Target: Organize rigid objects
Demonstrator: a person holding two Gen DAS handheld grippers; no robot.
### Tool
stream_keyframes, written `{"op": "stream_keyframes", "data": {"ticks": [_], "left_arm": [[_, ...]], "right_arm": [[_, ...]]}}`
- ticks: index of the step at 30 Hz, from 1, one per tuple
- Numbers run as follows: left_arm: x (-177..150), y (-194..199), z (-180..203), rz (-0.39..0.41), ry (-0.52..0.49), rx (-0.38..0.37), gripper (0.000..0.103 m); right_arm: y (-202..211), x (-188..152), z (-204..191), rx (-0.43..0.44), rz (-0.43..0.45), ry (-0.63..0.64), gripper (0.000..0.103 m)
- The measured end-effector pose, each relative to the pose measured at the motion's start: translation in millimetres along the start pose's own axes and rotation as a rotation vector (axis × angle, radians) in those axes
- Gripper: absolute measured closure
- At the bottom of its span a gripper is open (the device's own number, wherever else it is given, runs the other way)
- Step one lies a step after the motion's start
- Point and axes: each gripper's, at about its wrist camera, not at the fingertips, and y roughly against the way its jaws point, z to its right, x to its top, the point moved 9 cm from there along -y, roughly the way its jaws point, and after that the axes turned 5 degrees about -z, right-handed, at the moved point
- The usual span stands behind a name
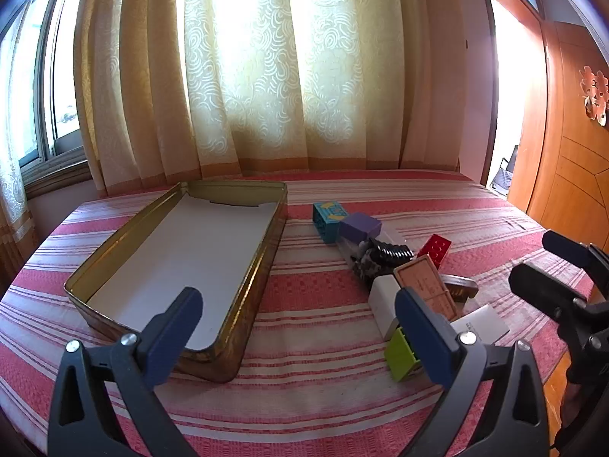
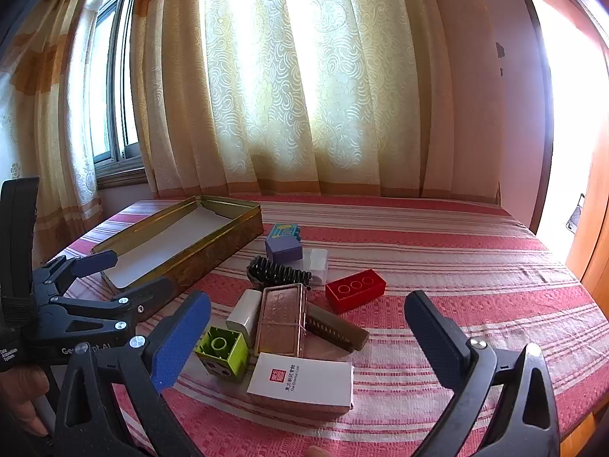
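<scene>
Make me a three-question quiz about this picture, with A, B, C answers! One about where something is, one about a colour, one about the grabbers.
1. Where is the tin box from the toy pile?
A) left B) right C) on top

2. What colour is the brick with three round holes?
A) blue B) red C) yellow

3. How is the right gripper?
A) open B) shut C) holding a brick

Answers: 1 A, the tin lies left of the pile. 2 B, it is red. 3 A, its fingers stand wide apart, holding nothing.

green block [image 1: 400, 354] half hidden behind left gripper's finger [image 1: 426, 337]; white card [image 1: 482, 321] partly covered.
</scene>
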Motion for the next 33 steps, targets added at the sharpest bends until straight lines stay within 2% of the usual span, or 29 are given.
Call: {"op": "stream_keyframes", "data": {"ticks": [20, 33], "left_arm": [[-7.7, -4.4, -2.7, -0.020, 0.003, 0.000, 0.000], [-27.7, -12.0, 16.0, -0.044, -0.029, -0.023, 0.000]], "right_arm": [[-1.0, -11.7, 8.2, -0.009, -0.015, -0.022, 0.000], [-23.1, -49.1, 17.8, -0.033, -0.094, -0.019, 0.000]]}}
